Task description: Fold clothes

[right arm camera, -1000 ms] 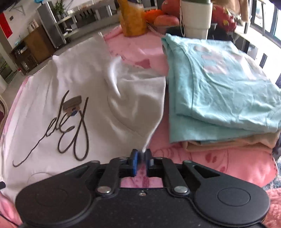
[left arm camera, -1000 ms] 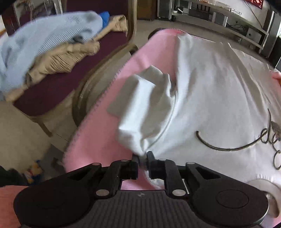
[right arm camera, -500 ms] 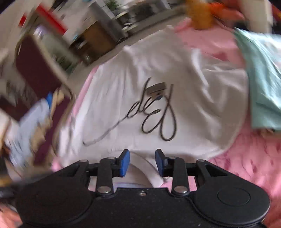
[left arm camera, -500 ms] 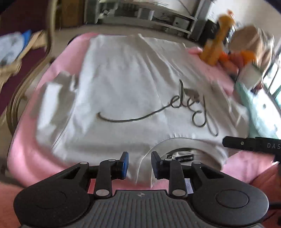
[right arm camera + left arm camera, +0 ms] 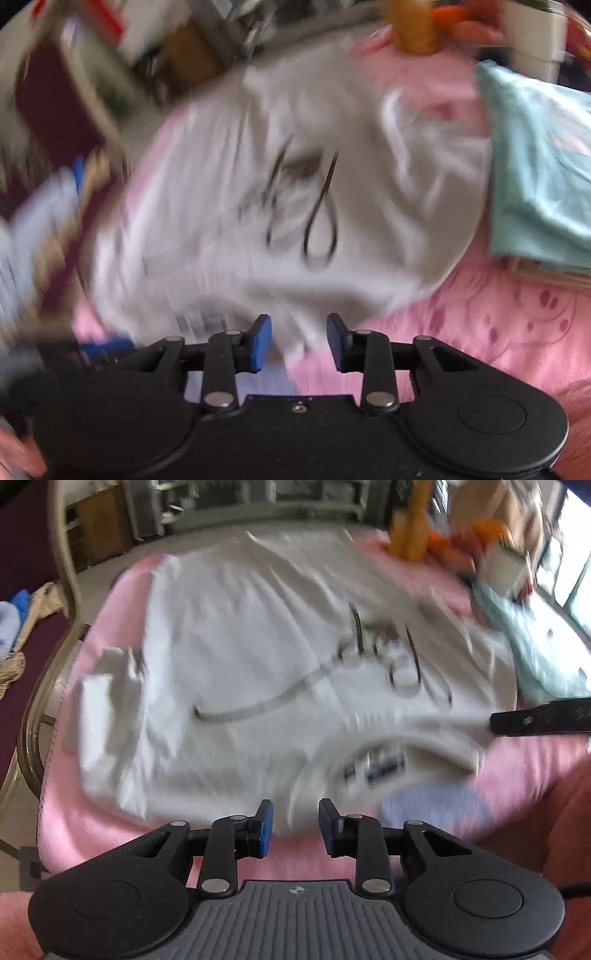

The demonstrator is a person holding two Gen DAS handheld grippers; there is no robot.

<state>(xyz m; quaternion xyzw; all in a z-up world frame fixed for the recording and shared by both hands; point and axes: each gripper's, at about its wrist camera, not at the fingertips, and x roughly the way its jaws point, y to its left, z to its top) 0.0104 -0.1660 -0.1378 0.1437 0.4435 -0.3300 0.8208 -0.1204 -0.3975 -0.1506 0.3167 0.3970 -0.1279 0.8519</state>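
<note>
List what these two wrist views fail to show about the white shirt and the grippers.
- White shirt: neck label blurred by motion in both views, unreadable.
- Script print: smeared, letters illegible.
- Right gripper: in the left wrist view only one finger enters, cut off at the right edge.
- Left gripper: open; whether cloth lies between its fingers is blurred.
- Teal shirt: cut off at the right edge.

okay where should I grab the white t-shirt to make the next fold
Likely at the near collar-side hem of the white t-shirt, one tongs either side of the neckline, coming in low from the near edge. The left tongs and right tongs are open there.
</note>
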